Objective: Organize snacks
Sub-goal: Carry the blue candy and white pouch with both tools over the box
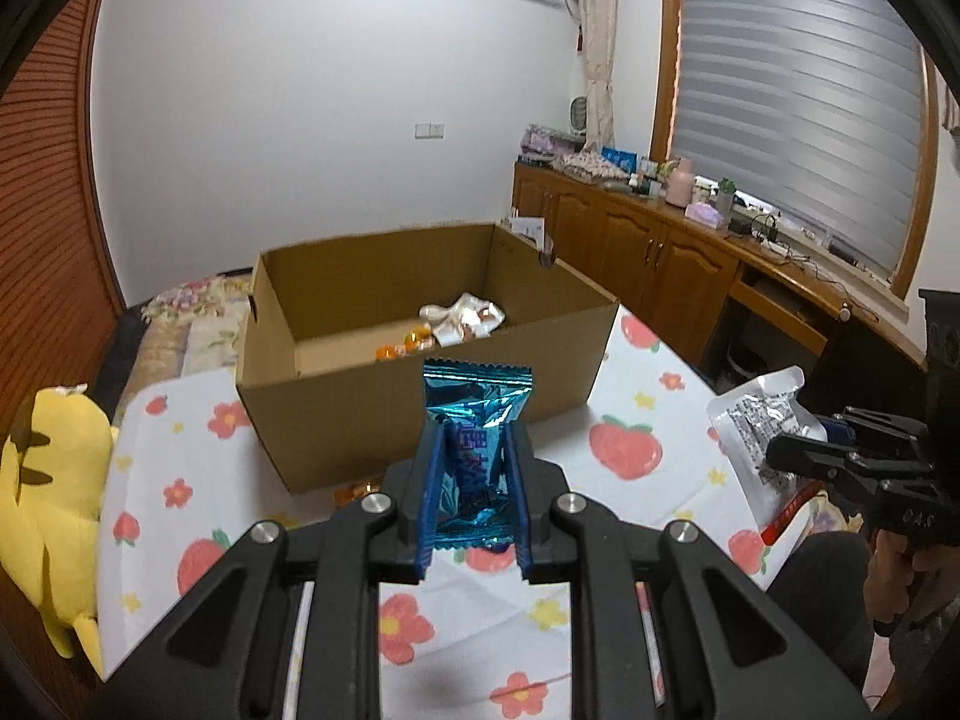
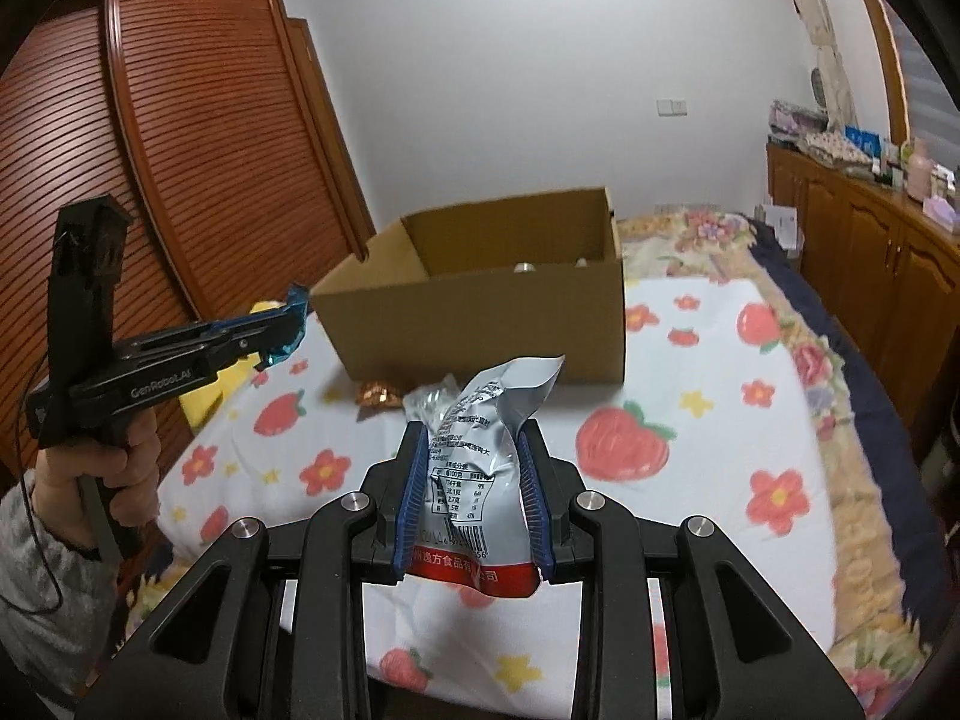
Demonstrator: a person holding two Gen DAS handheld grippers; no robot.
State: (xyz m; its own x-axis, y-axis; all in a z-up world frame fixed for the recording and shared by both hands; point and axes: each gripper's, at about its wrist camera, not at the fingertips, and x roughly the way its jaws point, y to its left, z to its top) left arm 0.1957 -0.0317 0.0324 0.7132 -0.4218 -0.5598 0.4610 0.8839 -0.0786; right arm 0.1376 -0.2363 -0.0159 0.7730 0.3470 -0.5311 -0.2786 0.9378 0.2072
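Jaws of both grippers pinch snack packets short of the cardboard box.

The left gripper clamps a blue foil packet; the right gripper clamps a grey printed pouch, both raised above the bed's strawberry-print sheet on the box's near side. The slick foil could slip free early, or a low carry could snag the box's near wall.

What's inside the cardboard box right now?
In the cardboard box, a crumpled white-and-pink wrapper and some small orange snacks lie on the floor. The near wall hides the front part of the floor.
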